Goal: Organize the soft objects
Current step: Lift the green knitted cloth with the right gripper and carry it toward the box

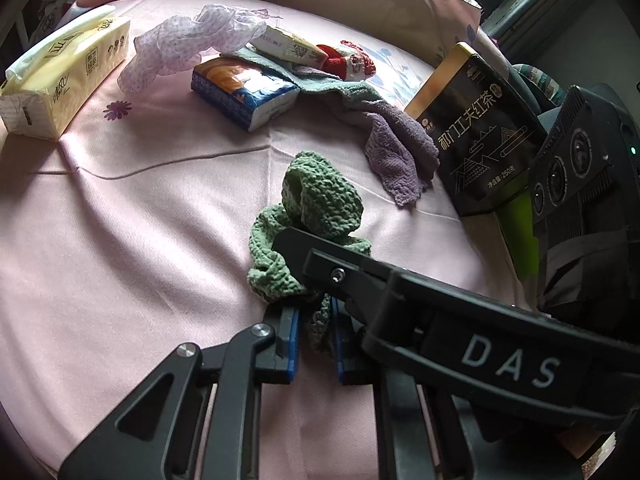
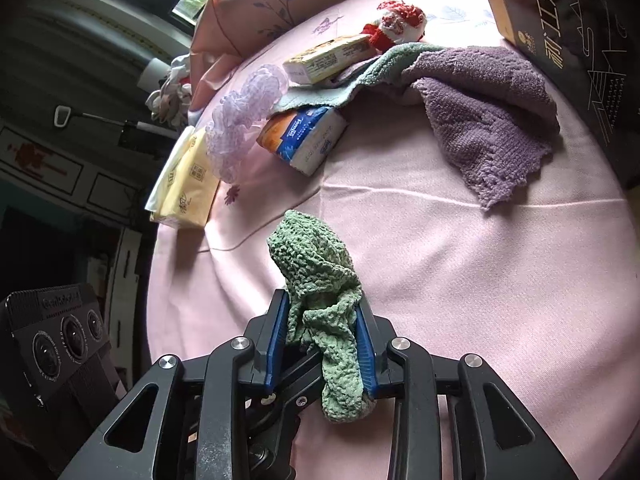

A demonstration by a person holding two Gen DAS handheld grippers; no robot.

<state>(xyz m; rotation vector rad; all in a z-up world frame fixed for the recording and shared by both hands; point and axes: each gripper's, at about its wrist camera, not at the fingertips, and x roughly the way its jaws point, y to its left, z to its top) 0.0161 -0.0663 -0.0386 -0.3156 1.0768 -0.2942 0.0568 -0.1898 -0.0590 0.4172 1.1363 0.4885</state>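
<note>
- Left wrist view: the green knitted cloth (image 1: 316, 204) is seen bunched on the pink bedsheet (image 1: 120, 240), roughly mid-bed, well apart from the clutter at the far edge.
- The left gripper (image 1: 314, 344) is closed nearly all the way, with a thin strand of the green cloth pinched between its blue pads (not much fabric in there, honestly).
- Part of that pinch is hidden by the right gripper's black finger, which crosses right over the cloth in this view.
- Right wrist view: the right gripper (image 2: 322, 344) is only partly closed, and a thick fold of the same cloth (image 2: 320, 280) is squeezed between its pads.
- So one cloth is held by both grippers at once, close together.
- What could go wrong: the left's thin strand could be slipped out of once the cloth is pulled taut, since so little is gripped.
- The two grippers could also be knocked together (they're practically overlapping already).
- The purple towel (image 2: 488, 112) and the black tea box (image 1: 480, 128) near the far right edge could be snagged if the cloth is swung that way.
</note>
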